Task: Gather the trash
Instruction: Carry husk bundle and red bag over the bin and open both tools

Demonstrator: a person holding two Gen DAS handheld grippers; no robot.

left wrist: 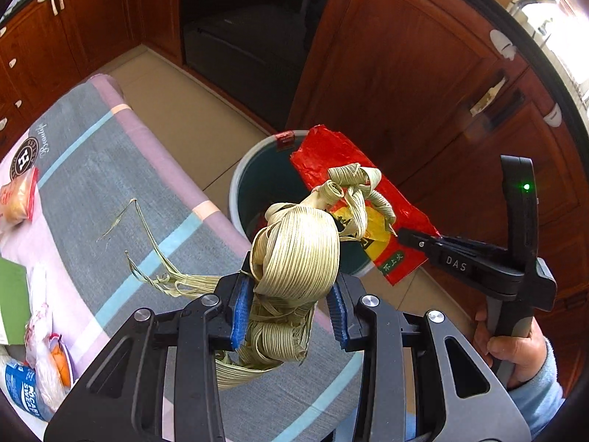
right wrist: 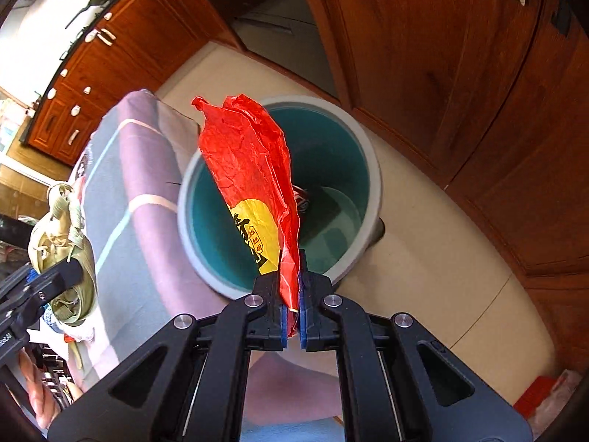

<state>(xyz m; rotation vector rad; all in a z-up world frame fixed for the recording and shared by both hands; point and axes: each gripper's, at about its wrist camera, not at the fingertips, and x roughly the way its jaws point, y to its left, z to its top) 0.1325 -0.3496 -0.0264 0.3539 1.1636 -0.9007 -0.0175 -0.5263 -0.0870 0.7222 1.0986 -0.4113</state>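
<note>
My left gripper (left wrist: pixel 291 305) is shut on a bundle of dried pale-green leaf wrappers (left wrist: pixel 302 246), held above the table edge near the bin. The bundle also shows at the left of the right wrist view (right wrist: pixel 62 235). My right gripper (right wrist: pixel 291 294) is shut on a crumpled red and yellow wrapper (right wrist: pixel 250 169) and holds it over the open mouth of the grey bin with a teal inside (right wrist: pixel 331 169). In the left wrist view the right gripper (left wrist: pixel 412 237) holds the red wrapper (left wrist: pixel 331 154) above the bin (left wrist: pixel 257 184). Some trash lies at the bin's bottom.
A table under a grey, pink and blue cloth (left wrist: pixel 110 191) stands left of the bin. Bagged food (left wrist: pixel 18 195), a green card (left wrist: pixel 13 302), plastic bags (left wrist: pixel 44 361) and a blue packet (left wrist: pixel 22 386) lie on it. Wooden cabinets (left wrist: pixel 405 55) surround the tiled floor (right wrist: pixel 423 258).
</note>
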